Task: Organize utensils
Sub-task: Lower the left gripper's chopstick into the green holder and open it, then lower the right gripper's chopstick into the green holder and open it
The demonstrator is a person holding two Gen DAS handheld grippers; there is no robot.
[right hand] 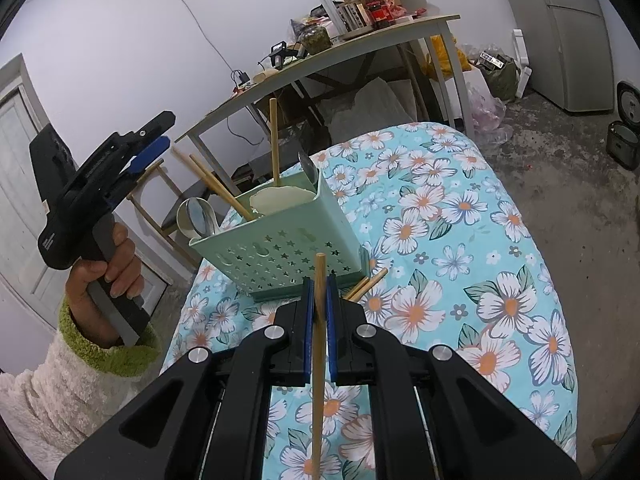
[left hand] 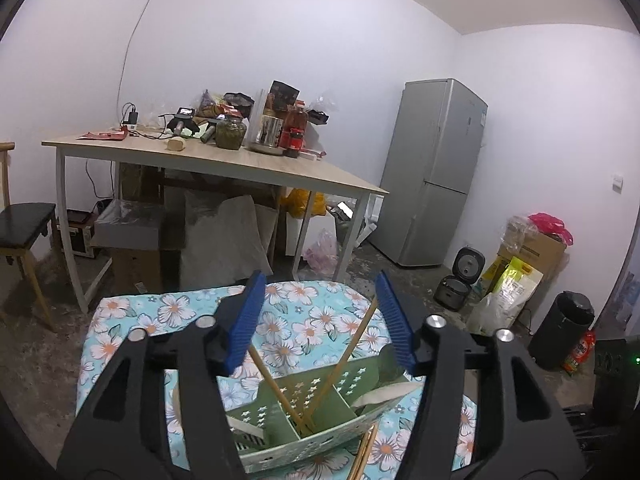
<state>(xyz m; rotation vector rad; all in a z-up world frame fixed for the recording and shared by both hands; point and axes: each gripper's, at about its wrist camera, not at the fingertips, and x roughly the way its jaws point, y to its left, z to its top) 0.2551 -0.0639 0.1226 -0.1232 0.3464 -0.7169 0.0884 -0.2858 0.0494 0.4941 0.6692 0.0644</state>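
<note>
Right wrist view: your right gripper (right hand: 320, 292) has its jaws pinched on a single wooden chopstick (right hand: 318, 344), held near upright just in front of the green utensil caddy (right hand: 276, 248), which stands on the floral-covered surface (right hand: 460, 216). To finish this step well, carry the stick up and over the caddy's near wall, line its lower end with the compartment that already holds two leaning chopsticks (right hand: 212, 184), and part the jaws only once the tip is well inside, so it settles against its fellows rather than tipping out. A further chopstick stands upright at the far side (right hand: 274, 140); a metal spoon (right hand: 198, 216) leans at the caddy's left end and a second spoon bowl (right hand: 308, 166) shows at the far right corner. A loose pair of chopsticks (right hand: 368, 282) still lies on the cloth just beside the caddy's near right corner. The left gripper (right hand: 154, 148), gripped by a hand (right hand: 106, 276) in a fleecy sleeve, is raised to the left; in the left wrist view its jaws stand spread with nothing between the pads, above two crossed chopsticks in the caddy (left hand: 320, 412). Hidden or unclear: the held stick's lower end runs out of frame, the caddy's dividers are screened in the right view, and the pale object inside it (right hand: 280, 198) cannot be identified.
</note>
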